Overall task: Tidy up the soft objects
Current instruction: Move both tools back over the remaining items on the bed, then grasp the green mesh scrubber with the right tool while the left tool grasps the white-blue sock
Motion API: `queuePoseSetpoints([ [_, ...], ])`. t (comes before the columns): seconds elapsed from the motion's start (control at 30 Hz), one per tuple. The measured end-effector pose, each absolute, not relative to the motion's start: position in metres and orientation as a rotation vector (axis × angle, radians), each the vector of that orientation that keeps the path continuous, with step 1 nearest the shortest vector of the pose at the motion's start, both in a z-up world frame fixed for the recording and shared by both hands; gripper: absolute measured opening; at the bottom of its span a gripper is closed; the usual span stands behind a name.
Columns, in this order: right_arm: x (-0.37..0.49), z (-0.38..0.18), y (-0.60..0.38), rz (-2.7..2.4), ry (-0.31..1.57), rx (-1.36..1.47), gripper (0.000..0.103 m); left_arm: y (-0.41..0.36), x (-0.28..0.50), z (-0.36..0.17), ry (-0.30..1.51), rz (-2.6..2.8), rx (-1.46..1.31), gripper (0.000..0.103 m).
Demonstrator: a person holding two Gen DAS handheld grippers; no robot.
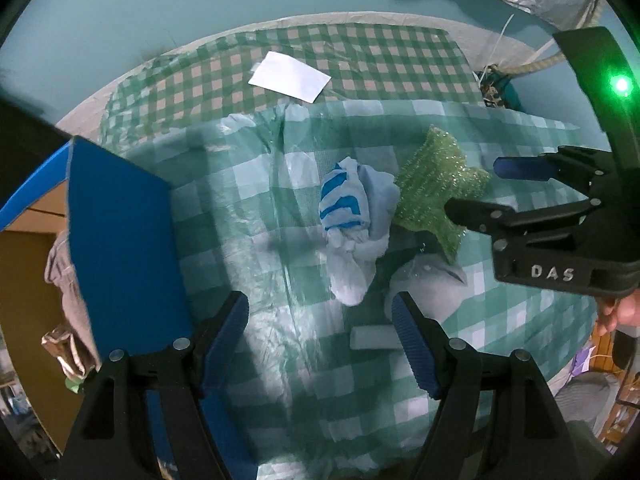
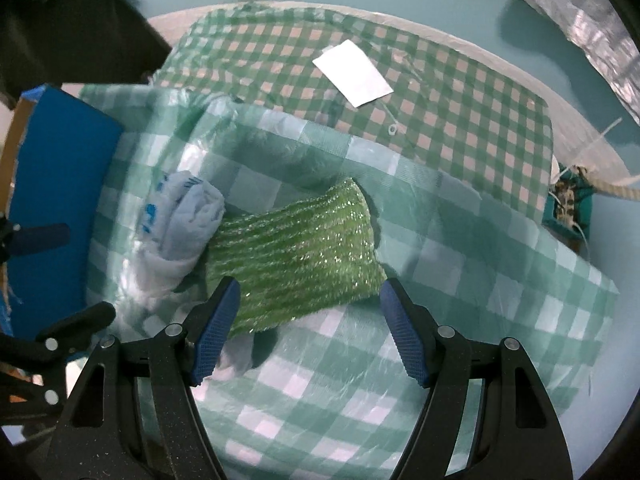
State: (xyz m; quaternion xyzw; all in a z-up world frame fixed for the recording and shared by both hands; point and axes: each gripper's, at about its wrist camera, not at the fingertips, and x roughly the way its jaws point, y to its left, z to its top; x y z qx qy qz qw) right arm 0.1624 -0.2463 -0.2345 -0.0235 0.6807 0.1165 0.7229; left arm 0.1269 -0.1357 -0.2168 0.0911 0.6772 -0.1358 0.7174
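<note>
Checked cloth (image 2: 460, 240), box (image 1: 120, 240) cut off

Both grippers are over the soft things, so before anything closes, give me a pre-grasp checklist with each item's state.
1. Left gripper jaws open, nothing between: ok.
2. Right gripper jaws open, nothing gripped: ok.
3. Green sparkly cloth ahead of the right gripper: ok.
4. White and blue cloth free of the green one: not ok, they touch.
5. Blue box open, with room: cannot tell.
6. Grippers apart from each other: ok.
</note>
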Motion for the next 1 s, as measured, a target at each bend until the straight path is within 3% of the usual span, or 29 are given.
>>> queuePoseSetpoints([
  [0.67,0.167,-0.265,-0.228,0.26,1.493,-0.185,0.072,-0.15,0.153,-0.245,1.564,-0.319,0.203,0.075],
  [0.73,0.165,-0.264,-0.226,0.272,1.481,-0.194,0.064,-0.153,0.155,-0.246,1.567,-0.322,0.206,0.075],
  [0.8,0.163,-0.261,-0.224,0.294,1.476,-0.202,0.048,-0.155,0.157,-0.247,1.568,-0.323,0.211,0.075],
  [0.9,0.161,-0.259,-0.223,0.326,1.483,-0.191,0.017,-0.157,0.16,-0.25,1.576,-0.324,0.206,0.075],
  [1.0,0.16,-0.259,-0.23,0.345,1.497,-0.142,0.014,-0.158,0.163,-0.253,1.588,-0.319,0.199,0.075],
])
